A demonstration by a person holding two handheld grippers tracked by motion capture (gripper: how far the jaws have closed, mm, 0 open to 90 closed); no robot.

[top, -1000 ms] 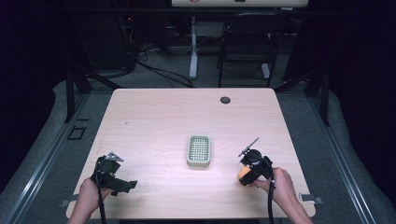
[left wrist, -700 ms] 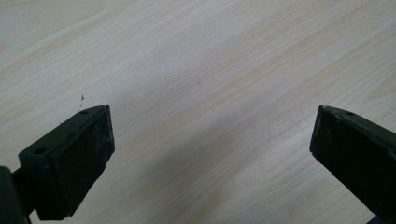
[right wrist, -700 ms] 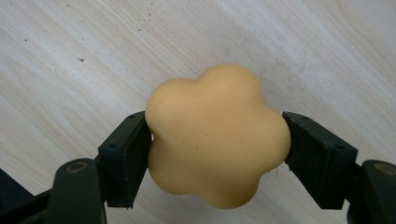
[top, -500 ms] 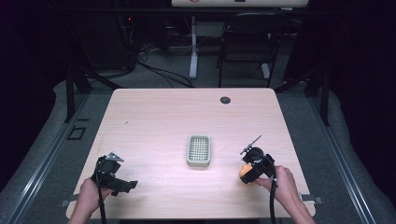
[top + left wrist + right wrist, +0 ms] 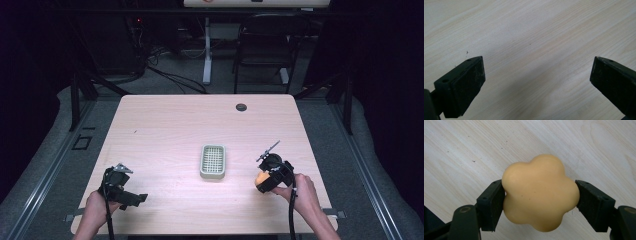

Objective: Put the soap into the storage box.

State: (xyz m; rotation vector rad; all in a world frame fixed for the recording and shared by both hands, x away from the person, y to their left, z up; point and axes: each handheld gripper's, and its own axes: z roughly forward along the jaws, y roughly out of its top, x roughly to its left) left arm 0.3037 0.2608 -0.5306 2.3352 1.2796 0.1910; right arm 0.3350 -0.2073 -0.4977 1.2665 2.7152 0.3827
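Right tongs (image 5: 540, 202) clamp a plain orange flower-shaped soap (image 5: 539, 192); left tongs (image 5: 536, 82) gape empty.

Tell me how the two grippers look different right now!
The right gripper has its fingers squeezed onto a yellow flower-shaped soap; the left gripper has its fingers spread wide around nothing. The right one is nearer the little grey tray; the left one is farther away. Both sit low over the wooden table.

A small pale-green slotted tray (image 5: 212, 161) is seen at the middle of the light wooden table (image 5: 165, 130); a dark round cap (image 5: 241, 107) is set near the far edge.
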